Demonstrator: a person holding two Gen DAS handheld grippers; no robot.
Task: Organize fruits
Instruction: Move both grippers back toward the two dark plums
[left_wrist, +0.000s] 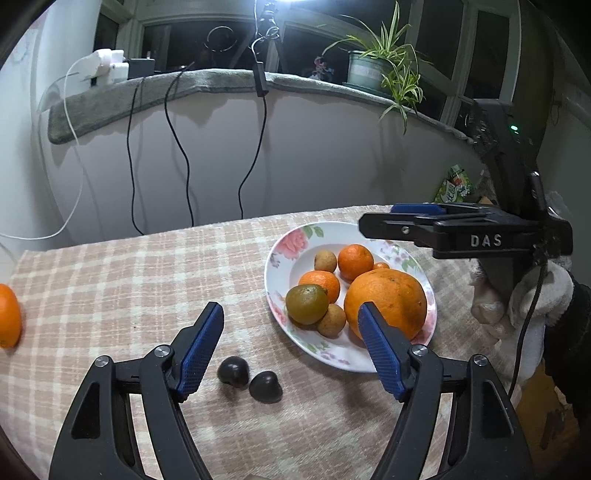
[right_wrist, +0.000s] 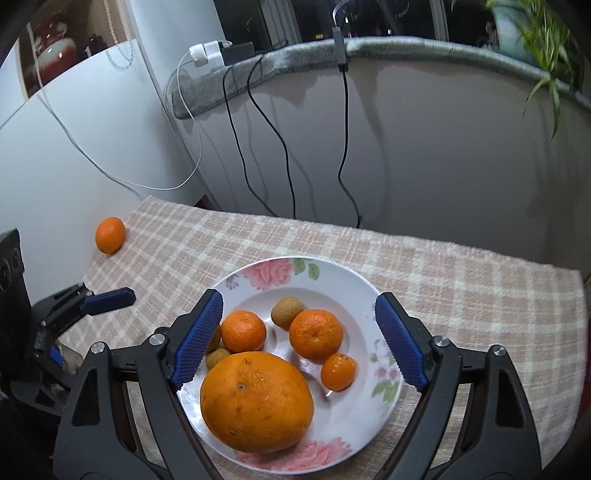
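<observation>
Flowered plate (right_wrist: 354, 280) sits on the checked cloth (right_wrist: 461, 280), toward its right side in the left wrist view. On the plate: one large orange (right_wrist: 256, 402), slightly oval, long axis running roughly left-right in the right wrist view, dimpled end facing up toward the camera. Around it are three smaller tangerines (right_wrist: 316, 334), a green-brown fruit (left_wrist: 306, 303) and small tan round fruits (left_wrist: 331, 319).

Off the plate: two dark heart-shaped pieces (left_wrist: 233, 371) lie side by side on the cloth, just in front of the left gripper (left_wrist: 291, 350). A lone tangerine (right_wrist: 110, 235) rests at the cloth's far left edge, cut off by the frame in the left wrist view.

Left gripper: fingers spread wide, nothing between the pads. Right gripper (right_wrist: 299, 341): fingers spread wide above the plate, nothing clamped; pads clear of the fruit.

Hidden: the left finger of the right gripper covers most of the green-brown fruit and a tan one. What the dark pieces are cannot be told.

Behind: cables (right_wrist: 273, 147) hanging from a padded ledge (right_wrist: 424, 46), potted plant (left_wrist: 384, 62). Gloved hand (left_wrist: 524, 299) at right.
</observation>
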